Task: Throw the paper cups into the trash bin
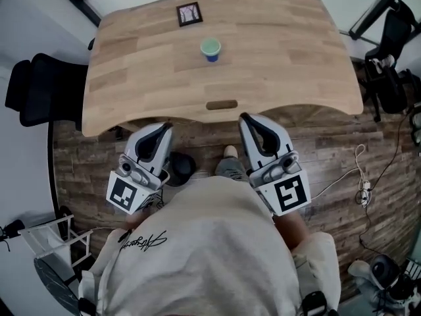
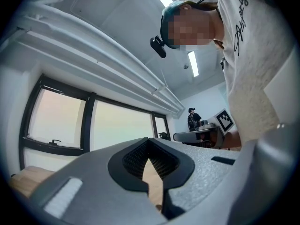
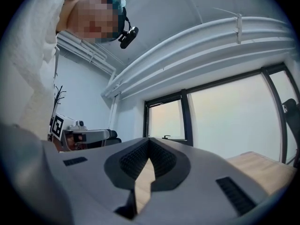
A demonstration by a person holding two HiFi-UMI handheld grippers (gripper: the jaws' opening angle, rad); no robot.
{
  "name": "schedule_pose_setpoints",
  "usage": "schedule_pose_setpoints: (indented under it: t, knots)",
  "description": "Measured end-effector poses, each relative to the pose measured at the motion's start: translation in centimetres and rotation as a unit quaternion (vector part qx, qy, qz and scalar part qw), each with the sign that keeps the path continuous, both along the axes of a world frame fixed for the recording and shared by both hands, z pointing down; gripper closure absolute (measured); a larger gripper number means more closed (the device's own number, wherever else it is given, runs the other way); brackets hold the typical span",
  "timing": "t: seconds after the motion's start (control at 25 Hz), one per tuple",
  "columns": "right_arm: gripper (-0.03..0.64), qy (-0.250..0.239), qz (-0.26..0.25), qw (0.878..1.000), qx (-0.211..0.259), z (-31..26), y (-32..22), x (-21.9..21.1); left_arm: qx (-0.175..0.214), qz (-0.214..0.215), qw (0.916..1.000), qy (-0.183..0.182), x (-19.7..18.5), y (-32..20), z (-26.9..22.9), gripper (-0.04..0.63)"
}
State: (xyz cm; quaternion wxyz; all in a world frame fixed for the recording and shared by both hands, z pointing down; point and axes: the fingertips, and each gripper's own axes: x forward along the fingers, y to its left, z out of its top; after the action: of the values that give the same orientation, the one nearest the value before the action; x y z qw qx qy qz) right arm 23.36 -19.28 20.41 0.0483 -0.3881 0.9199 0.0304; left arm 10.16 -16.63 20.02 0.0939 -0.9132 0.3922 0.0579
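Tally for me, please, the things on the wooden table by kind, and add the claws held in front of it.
paper cup: 1
black-framed card: 1
claw: 2, the left claw and the right claw, both shut with nothing in them
Total: 4

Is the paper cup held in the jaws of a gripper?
No, the paper cup stands alone on the wooden table, with nothing touching it.

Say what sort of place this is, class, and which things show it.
Probably an office or lab workroom: a wooden desk holding a paper cup, a black office chair beside it, and large windows.
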Motion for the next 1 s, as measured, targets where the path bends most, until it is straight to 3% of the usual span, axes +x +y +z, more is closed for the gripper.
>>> schedule_pose_setpoints:
  t: [0.52, 0.76, 1.0]
  knots:
    - [0.609, -0.004, -0.037, 0.999, 0.012, -0.2, -10.7, 1.0, -0.003, -0.039, 0.9992, 0.004, 0.9, -9.5, 0.0, 0.592]
    - [0.609, 0.004, -0.067, 0.998, -0.011, 0.9, -14.0, 0.6, 0.001, -0.067, 0.9977, 0.008, 0.2, -12.9, 0.2, 0.592]
    - [0.609, -0.004, -0.068, 0.998, 0.007, 1.1, -15.8, -0.3, -0.003, -0.072, 0.9974, 0.01, -0.3, -14.4, 0.5, 0.592]
